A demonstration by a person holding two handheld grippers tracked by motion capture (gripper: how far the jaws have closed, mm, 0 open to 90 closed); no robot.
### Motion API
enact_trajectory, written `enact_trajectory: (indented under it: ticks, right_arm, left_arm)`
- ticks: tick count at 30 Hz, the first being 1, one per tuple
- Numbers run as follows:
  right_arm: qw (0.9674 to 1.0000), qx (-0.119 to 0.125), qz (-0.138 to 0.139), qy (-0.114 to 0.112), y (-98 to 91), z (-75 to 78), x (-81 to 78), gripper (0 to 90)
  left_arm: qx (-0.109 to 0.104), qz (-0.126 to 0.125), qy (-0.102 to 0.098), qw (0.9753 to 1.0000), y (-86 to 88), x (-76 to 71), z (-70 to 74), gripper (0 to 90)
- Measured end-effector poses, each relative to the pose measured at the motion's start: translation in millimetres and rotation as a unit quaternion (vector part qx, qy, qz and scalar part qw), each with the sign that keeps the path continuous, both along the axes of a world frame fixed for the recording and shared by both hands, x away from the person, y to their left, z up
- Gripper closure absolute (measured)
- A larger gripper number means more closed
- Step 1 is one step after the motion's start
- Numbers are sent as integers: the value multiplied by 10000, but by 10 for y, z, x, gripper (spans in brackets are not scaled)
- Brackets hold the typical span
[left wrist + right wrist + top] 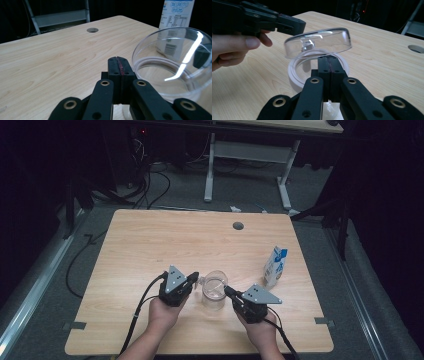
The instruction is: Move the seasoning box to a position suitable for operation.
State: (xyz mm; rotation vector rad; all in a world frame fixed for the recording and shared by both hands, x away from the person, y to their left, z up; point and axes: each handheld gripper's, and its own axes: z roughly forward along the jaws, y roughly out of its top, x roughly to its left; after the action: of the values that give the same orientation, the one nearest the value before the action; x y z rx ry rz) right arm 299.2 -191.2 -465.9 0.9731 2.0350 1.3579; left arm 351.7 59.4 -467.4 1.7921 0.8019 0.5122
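A clear round cup (pixel 214 292) with a thick base stands on the wooden table (pixel 150 245) between my two grippers. My left gripper (pixel 194 277) is at the cup's left rim, jaws shut with nothing between them. In the left gripper view its shut tips (pixel 119 60) lie just left of the cup (pixel 172 65). My right gripper (pixel 227 291) is shut at the cup's right side. In the right gripper view its closed tips (pixel 329 58) sit right up against the cup's base (pixel 319 42), while the left gripper (pixel 294 25) reaches the far rim.
A blue and white milk carton (pixel 275 266) stands upright to the right of the cup, also behind it in the left gripper view (pixel 175 15). A round cable hole (pixel 238 226) is near the table's far edge. Desk legs and cables lie on the floor beyond.
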Motion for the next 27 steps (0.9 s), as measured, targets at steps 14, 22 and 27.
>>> enact_trajectory:
  ticks: [14, 22, 27]
  right_arm:
    - [10000, -50, 10, -18, 61, 53, -22, 899]
    - [10000, -44, 20, -29, 57, 77, -26, 899]
    - [10000, -74, 25, -36, 56, 84, -30, 899]
  left_arm:
    - [-99, -352, 358, 9987, 12, -314, -301, 900]
    - [-220, -484, 316, 9981, -73, -357, -241, 900]
    - [-262, -503, 301, 9979, -92, -360, -224, 900]
